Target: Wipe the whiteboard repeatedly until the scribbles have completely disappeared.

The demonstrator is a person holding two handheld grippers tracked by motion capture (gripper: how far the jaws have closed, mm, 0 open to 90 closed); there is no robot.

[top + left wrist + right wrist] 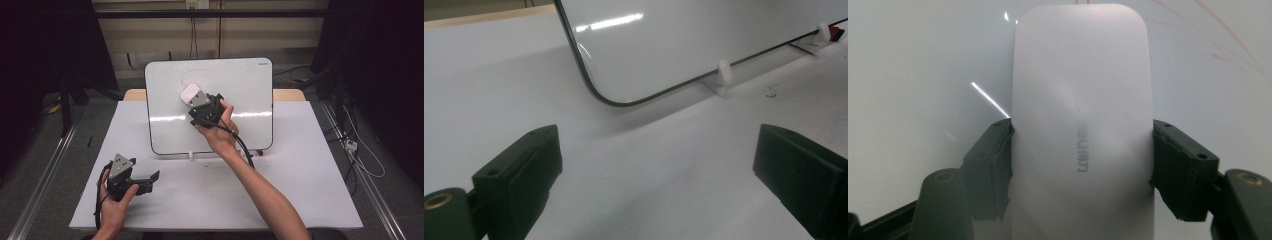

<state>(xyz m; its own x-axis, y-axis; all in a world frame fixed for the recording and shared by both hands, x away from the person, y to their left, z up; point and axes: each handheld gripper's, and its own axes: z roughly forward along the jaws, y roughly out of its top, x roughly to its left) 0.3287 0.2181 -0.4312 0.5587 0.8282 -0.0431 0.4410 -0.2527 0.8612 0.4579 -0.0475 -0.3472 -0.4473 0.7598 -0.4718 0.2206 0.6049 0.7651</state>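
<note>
Your right gripper (192, 97) was clamped on a white eraser (190, 93), one jaw on each long side. In the right gripper view, the eraser (1083, 125) ran lengthwise straight ahead between the jaws, its rounded far end pointing away from the camera and its flat face toward the lens. Faint grey lettering ran along that long axis. The eraser sat against the whiteboard (913, 60), whose surface lay behind it.

In the high view, the whiteboard (240, 85) stood propped on the white table (300, 190), tilted back, resting on small white clips (191, 155) at its lower edge. The eraser was in the upper left-centre area of the board, its long axis angled up and to the left, in line with your right hand (217, 130). A faint red curved line (187, 75) was visible on the board just above the eraser; in the right gripper view, faint red strokes (1233, 40) showed to the upper right.

Your left gripper (150, 179) rested on the table near the front left corner, well apart from the board, held in your left hand (117, 200). Its jaws stood wide apart, holding nothing. In the left gripper view, the left gripper (656, 165) faced the board's rounded lower corner (594, 90) and one white clip (724, 72).
</note>
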